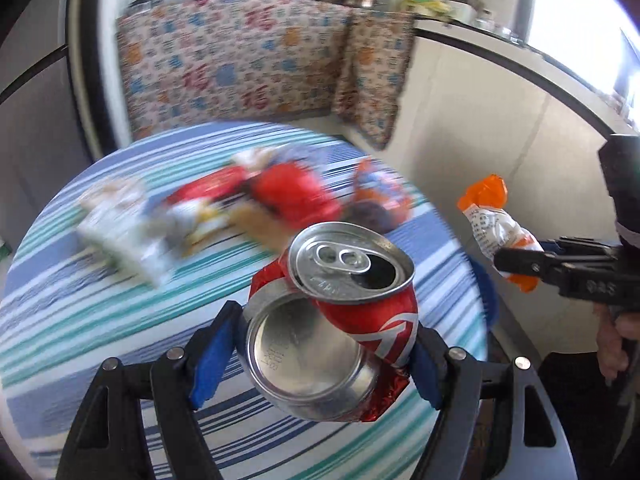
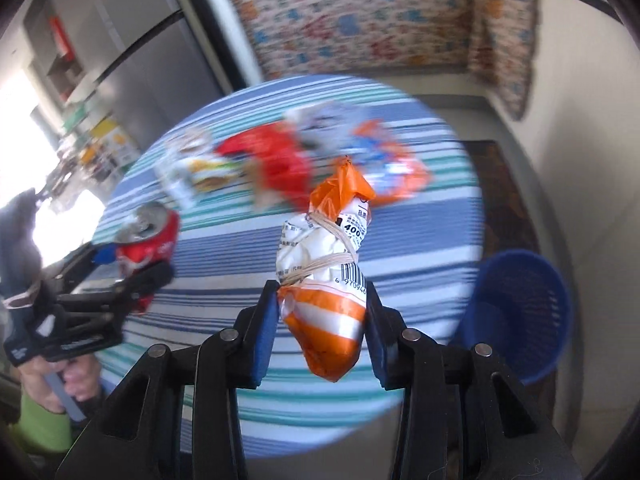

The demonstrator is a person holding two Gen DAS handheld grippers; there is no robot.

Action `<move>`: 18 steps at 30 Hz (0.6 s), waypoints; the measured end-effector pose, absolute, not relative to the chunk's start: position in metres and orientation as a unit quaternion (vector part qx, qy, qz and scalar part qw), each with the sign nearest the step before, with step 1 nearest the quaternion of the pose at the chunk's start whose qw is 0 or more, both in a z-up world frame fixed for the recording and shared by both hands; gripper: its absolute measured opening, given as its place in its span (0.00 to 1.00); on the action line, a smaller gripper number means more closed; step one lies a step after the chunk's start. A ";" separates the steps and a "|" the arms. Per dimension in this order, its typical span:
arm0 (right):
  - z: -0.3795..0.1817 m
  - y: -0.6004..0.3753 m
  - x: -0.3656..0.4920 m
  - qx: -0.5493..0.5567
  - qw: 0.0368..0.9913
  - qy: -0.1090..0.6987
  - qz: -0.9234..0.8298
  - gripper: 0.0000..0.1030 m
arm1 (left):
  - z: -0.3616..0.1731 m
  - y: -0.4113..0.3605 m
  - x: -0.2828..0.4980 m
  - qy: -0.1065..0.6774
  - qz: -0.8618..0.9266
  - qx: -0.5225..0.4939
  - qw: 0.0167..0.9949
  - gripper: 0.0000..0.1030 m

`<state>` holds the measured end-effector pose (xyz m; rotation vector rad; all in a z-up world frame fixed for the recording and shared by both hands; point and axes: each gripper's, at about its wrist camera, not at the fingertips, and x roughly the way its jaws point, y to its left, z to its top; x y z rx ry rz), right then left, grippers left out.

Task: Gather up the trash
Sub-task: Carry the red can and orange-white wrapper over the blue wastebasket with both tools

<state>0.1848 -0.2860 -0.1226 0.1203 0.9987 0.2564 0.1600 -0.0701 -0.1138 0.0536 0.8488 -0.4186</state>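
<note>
A crushed red soda can (image 1: 340,320) hangs above the striped round table (image 1: 100,280), with my left gripper (image 1: 320,360) shut on it. The same can (image 2: 148,244) appears at the left of the right wrist view, between the black fingers of the left gripper (image 2: 136,276). An orange and white wrapper bundle (image 2: 328,280) tied with rubber bands is pinched between the blue pads of my right gripper (image 2: 322,328). In the left wrist view that bundle (image 1: 492,224) is off the table's right edge, with the right gripper (image 1: 516,262) shut on it.
More litter lies blurred on the table: red wrappers (image 1: 280,192), a white packet (image 1: 120,232), an orange and blue bag (image 2: 384,160). A blue mesh bin (image 2: 520,312) stands on the floor right of the table. Patterned cloth (image 1: 240,60) covers a counter behind.
</note>
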 end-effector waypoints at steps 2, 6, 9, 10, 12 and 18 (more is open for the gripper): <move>-0.120 -0.330 0.184 0.063 0.873 0.478 0.079 0.39 | -0.107 -0.112 0.166 0.405 -0.230 0.038 0.884 0.75; -0.131 -0.413 0.190 0.087 0.865 0.494 0.015 0.39 | -0.102 -0.203 0.182 0.406 -0.289 0.060 0.865 0.75; -0.145 -0.458 0.198 0.103 0.856 0.506 -0.014 0.39 | -0.112 -0.271 0.198 0.416 -0.324 0.069 0.847 0.75; -0.152 -0.472 0.203 0.114 0.853 0.509 -0.022 0.39 | -0.117 -0.289 0.202 0.419 -0.330 0.072 0.843 0.75; -0.162 -0.497 0.209 0.130 0.846 0.515 -0.033 0.39 | -0.131 -0.326 0.211 0.427 -0.340 0.079 0.834 0.75; -0.197 -0.561 0.223 0.186 0.823 0.534 -0.043 0.39 | -0.184 -0.403 0.236 0.466 -0.352 0.095 0.806 0.75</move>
